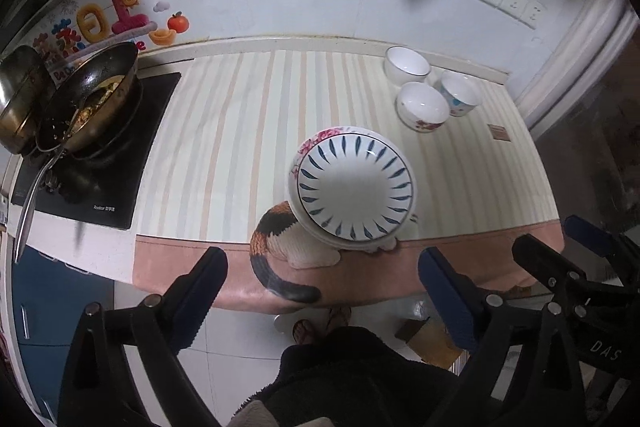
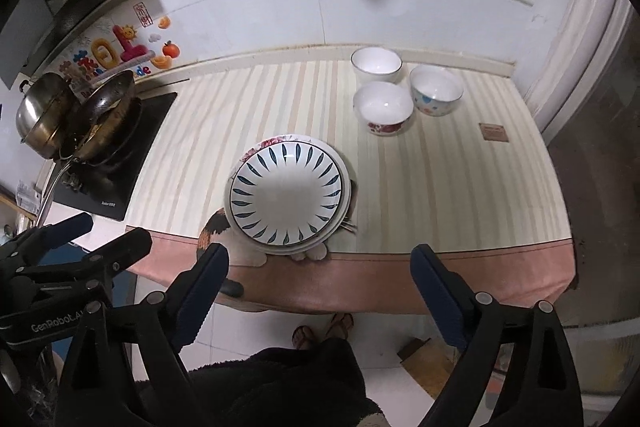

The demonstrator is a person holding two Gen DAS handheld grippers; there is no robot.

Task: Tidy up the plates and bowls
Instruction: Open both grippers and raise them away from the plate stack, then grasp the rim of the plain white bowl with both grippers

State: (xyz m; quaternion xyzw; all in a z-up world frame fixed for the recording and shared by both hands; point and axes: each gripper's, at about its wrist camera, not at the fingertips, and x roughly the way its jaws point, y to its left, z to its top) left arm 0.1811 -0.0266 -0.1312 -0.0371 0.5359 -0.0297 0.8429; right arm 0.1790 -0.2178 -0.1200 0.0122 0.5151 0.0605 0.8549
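Hovering off the table's near edge, left gripper (image 1: 320, 291) and right gripper (image 2: 320, 287) gape wide, holding nothing. Stacked plates (image 2: 287, 193) sit dead ahead; three bowls (image 2: 406, 93) cluster at one o'clock.

You see a stack of plates (image 2: 286, 193) near the front edge of the counter. The top plate (image 1: 355, 186) is white with blue leaf marks around its rim, and a plate with pink flowers peeks out under it. Three bowls sit upright near the back right, close together: a plain white bowl (image 2: 376, 63), a red-flower bowl (image 2: 384, 108) and a blue-spotted bowl (image 2: 436, 90).
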